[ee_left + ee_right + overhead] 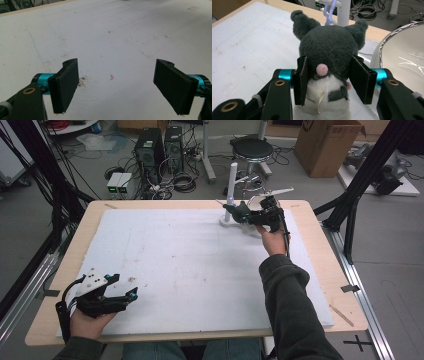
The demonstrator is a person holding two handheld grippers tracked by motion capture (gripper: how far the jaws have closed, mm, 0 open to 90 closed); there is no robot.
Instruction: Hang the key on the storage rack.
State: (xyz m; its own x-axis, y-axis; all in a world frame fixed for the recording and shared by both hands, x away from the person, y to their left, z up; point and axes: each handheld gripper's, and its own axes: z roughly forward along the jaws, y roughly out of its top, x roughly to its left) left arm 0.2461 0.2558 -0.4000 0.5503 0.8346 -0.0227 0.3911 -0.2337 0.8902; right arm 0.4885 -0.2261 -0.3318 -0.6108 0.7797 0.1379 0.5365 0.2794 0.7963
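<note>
Grey plush toy (pixel 328 47) clamped in right tool (pixel 329 80) (beside white bowl (pixel 404 57)).

only readable bit is the little cloth tag (pixel 314 99) on the plush (pixel 329 57), seen in the right gripper view; looks like "sanrio", first letters partly hidden by the jaw.

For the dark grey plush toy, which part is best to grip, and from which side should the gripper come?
Grip the plush toy across its soft head, from behind, as the right gripper does now: its pads press both sides where the head narrows above the white body.
</note>
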